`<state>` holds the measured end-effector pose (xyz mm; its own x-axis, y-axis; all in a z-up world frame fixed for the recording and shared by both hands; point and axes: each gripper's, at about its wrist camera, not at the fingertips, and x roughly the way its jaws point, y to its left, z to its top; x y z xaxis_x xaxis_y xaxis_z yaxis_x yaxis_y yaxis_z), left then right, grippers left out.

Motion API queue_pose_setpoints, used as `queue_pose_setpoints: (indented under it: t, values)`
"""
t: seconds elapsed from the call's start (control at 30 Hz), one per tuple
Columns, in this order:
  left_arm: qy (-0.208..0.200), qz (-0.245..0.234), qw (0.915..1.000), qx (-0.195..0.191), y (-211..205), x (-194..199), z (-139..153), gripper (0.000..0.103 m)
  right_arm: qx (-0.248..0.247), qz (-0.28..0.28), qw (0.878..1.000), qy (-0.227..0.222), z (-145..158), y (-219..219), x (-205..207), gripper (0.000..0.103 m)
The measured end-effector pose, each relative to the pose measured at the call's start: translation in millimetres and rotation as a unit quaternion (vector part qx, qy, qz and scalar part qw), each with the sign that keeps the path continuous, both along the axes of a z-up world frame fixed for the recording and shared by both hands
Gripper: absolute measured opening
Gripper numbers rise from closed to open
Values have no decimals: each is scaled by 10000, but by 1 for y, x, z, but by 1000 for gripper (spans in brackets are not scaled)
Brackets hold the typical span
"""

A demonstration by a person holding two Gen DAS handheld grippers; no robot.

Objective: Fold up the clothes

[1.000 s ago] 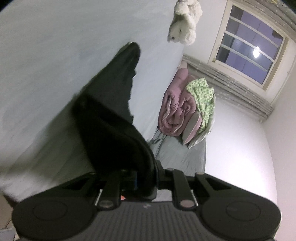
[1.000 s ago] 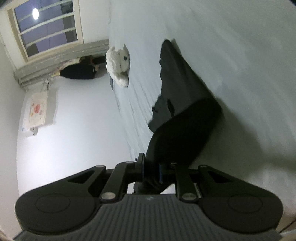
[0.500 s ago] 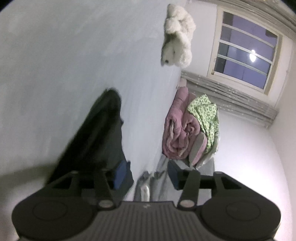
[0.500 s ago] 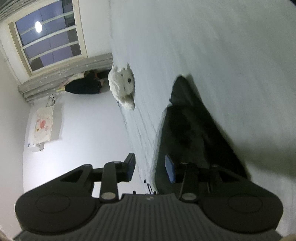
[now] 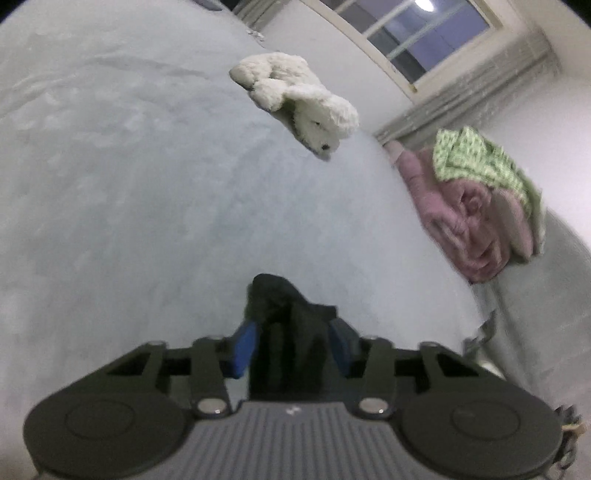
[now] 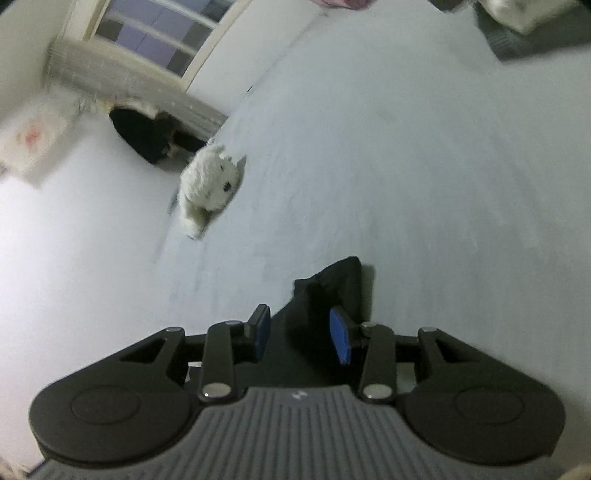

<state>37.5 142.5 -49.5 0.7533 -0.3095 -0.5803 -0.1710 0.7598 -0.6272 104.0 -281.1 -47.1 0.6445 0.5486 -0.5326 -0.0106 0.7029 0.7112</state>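
Released since a second ago: black garment (image 5: 291,325), then clamped in both grippers and hanging in a long drape, now lying low on the bed (image 5: 129,192) as a small dark heap in front of both tools.

Left gripper (image 5: 291,341): jaws parted, lately widened and then drawn in a little; blue pads (image 5: 242,347) stand either side of the black cloth, a gap visible on the left side, contact on the right not clear. Not clenched on the fabric.

Right gripper (image 6: 303,334): jaws parted, lately opened; the garment (image 6: 325,295) lies between and beyond the pads, the left pad (image 6: 260,330) clear of it, the right pad (image 6: 341,341) at its edge. Grasping nothing.

Bed: pale grey sheet, faintly creased, filling most of both views.

White plush dog (image 5: 299,99): on the sheet towards the far edge, well apart from the garment; also in the right wrist view (image 6: 208,188).

Pink quilt (image 5: 465,218), rolled, with a green patterned cloth (image 5: 484,162) on top: at the bed's far right corner, beneath the window (image 5: 424,33).

Dark bundle (image 6: 144,136): against the wall under the window, right wrist view, blurred.
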Motion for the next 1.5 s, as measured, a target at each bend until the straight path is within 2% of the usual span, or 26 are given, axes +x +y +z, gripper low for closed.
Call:
queue_pose_setpoints:
  t: [0.03,0.07,0.1,0.17,0.37,0.63,0.67,0.7,0.73,0.77,0.87,0.97,1.13,1.23,1.3,1.33,1.4,1.43,1.5]
  values:
    - [1,-10,9999,134,-3,1,-2,31,-159,39,9998,-89,-1,5,0,41]
    - [-32,-29,9997,236,-6,2,-3,21,-299,83,9994,-179,-3,10,1,37]
    - [-65,-48,9994,336,-8,2,-3,15,-472,125,9984,-272,-4,15,0,34]
    - [-133,-87,9984,536,-14,2,-3,7,-835,179,9953,-455,-7,26,-1,8]
    - [-1008,-48,9901,976,-19,-4,19,6,-1310,-125,9808,-1441,13,33,-18,7]
    - [-452,-202,9889,1398,-25,17,-11,9,-2012,-20,9729,-1143,-21,37,-5,6]
    - [-458,-193,9890,1393,-25,16,-9,14,-2032,-7,9722,-1161,-20,37,-6,8]
    - [-507,-123,9884,1427,-24,14,-4,14,-2055,-39,9708,-1238,-15,38,-6,8]
    - [-603,12,9874,1465,-22,10,1,14,-2081,-81,9690,-1330,-9,39,-7,15]
    - [-723,81,9861,1496,-23,8,7,18,-2182,-133,9652,-1437,-4,42,-9,18]
    - [-1083,275,9810,1586,-26,2,23,27,-2477,-159,9520,-1792,7,55,-19,18]
    - [-1328,-99,9748,1787,-50,4,29,31,-2720,71,9397,-2071,11,76,-22,18]
    - [-1269,-866,9649,2130,-96,11,13,32,-3134,699,9205,-2225,-3,120,-24,18]
    - [-1117,-1026,9556,2525,-110,16,-4,32,-3436,900,9083,-2208,-14,130,-21,18]
    - [-1097,-1051,9484,2782,-108,16,-13,28,-3663,844,9014,-2149,-21,124,-16,13]
    - [-1093,-1001,9483,2808,-104,16,-12,25,-3684,739,9025,-2104,-21,116,-13,13]
    - [-1086,-896,9481,2850,-95,15,-10,25,-3687,506,9062,-2006,-21,98,-9,13]
    - [-1043,-773,9499,2844,-88,15,-10,25,-3688,389,9078,-1957,-21,89,-7,7]
    - [-953,-521,9530,2829,-72,15,-9,25,-3624,196,9137,-1831,-21,71,-2,5]
